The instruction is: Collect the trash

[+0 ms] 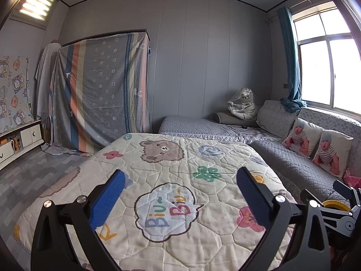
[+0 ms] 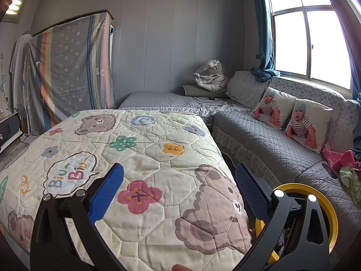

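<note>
flanking the quilt [image 2: 146, 158], a grey sofa [image 2: 266, 140].

A cream quilt [image 1: 180, 180] printed with bears, flowers and a "Biu Biu" bubble covers the flat surface in front; what it hides underneath cannot be told. Beyond the quilt's far edge lies a grey quilted daybed [image 1: 194, 124], with a grey pillow [image 1: 225, 117] at its window end, a plastic-wrapped toy tiger [image 2: 209, 74] on that pillow and a dark cable [image 2: 214, 100] beside it. Right of the quilt runs a grey sofa [image 2: 270, 140] bearing two baby-print cushions [image 2: 291, 117] and crumpled pink and green cloth [image 2: 345, 164].
</note>
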Available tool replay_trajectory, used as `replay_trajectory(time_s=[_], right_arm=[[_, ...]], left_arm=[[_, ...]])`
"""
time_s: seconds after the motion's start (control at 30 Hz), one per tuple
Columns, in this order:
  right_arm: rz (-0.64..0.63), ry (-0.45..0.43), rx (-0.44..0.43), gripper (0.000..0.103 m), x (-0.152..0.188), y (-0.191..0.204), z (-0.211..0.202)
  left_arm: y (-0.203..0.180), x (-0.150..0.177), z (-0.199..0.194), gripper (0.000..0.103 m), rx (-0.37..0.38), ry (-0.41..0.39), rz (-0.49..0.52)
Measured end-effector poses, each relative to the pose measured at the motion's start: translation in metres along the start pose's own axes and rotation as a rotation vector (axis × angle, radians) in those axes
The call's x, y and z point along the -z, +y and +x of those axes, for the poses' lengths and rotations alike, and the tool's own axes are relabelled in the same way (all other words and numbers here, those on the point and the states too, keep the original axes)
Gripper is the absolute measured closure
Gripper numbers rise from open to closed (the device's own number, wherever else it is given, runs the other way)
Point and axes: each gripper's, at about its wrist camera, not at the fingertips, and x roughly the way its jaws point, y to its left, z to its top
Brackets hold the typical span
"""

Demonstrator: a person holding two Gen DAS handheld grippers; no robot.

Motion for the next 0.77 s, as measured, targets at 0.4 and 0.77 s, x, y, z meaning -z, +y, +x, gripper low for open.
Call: replay_trajectory(time_s=[0.4, 0.77], right_arm=[[-0.001, 0.001, -0.001, 0.008, 0.0, -0.0001, 0.0011], [0.002, 0.009, -0.004, 0.008, 0.0055, 0.0001, 0.0031]], left_arm=[[0.0021, 0.0028, 0.0055, 0.008, 0.011, 0.015, -0.007], [0.0014, 0.0024, 0.0054, 0.008, 0.011, 0.021, -0.002]])
